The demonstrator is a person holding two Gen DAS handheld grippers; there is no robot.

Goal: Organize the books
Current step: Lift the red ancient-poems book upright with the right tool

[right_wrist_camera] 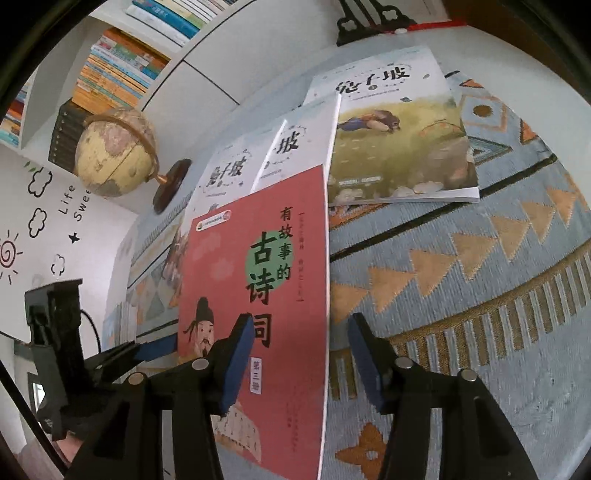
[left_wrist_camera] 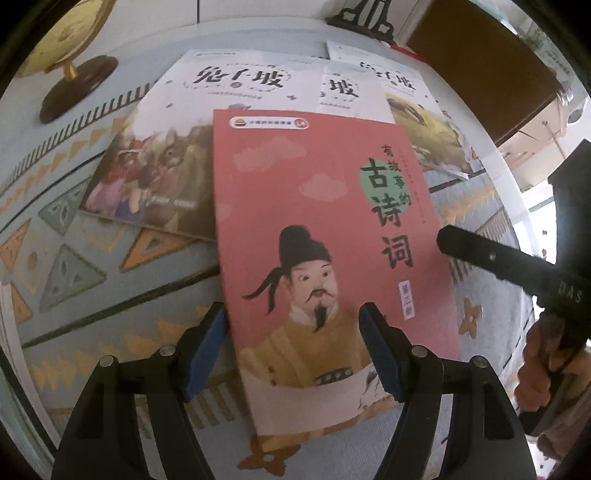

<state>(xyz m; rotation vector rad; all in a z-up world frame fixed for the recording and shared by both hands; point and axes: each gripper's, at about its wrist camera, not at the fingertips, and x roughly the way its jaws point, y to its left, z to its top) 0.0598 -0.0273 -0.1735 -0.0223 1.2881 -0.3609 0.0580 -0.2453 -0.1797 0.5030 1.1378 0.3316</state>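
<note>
A pink poetry book with a bearded man in a black hat on its cover lies flat on the patterned cloth, overlapping three white picture books. My left gripper hangs open over its lower end, one pad at the book's left edge, the other above the cover. My right gripper is open astride the pink book's right edge, one finger over the cover, one over the cloth; neither pad presses. One of its fingers shows at the right of the left wrist view.
A globe on a dark foot stands at the far left, with bookshelves behind it. One picture book lies apart at the far right. A black ornate stand sits at the table's back. A hand holds the right gripper.
</note>
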